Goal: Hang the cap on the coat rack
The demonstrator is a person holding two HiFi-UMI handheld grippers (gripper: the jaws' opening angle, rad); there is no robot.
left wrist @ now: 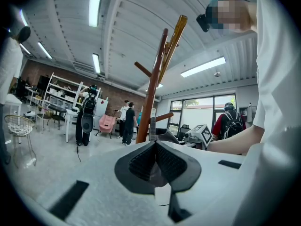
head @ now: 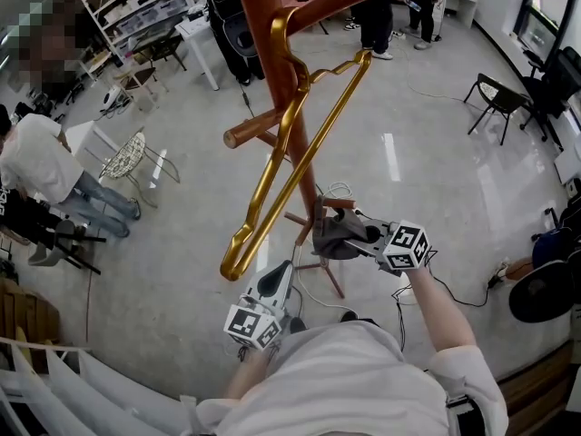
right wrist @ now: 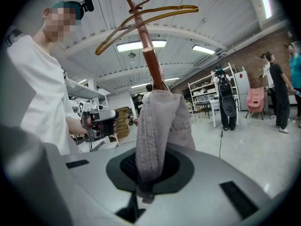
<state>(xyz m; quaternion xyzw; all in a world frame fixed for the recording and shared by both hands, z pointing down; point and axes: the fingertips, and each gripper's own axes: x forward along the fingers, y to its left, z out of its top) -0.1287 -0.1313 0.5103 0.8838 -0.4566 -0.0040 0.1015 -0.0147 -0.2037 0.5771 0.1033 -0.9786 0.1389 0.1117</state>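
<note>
Right, left gripper (head: 276,278) sits lower centre-left in the head view, jaws closed together with nothing between them. Just above it, a gold hanger (head: 289,143) hangs tilted, hooked by an upper peg of the coat rack (head: 269,34), and runs from mid-left up to top centre. The rack is brown wood, with pegs sticking out on either side of the pole. The cap (head: 334,232), grey fabric, is mid-frame, just right of the pole's lower part and not on any peg. The right gripper (head: 365,238) has it clamped, jaws pinched nearly closed on a fold. In the right gripper view the fabric stands up out of them.
</note>
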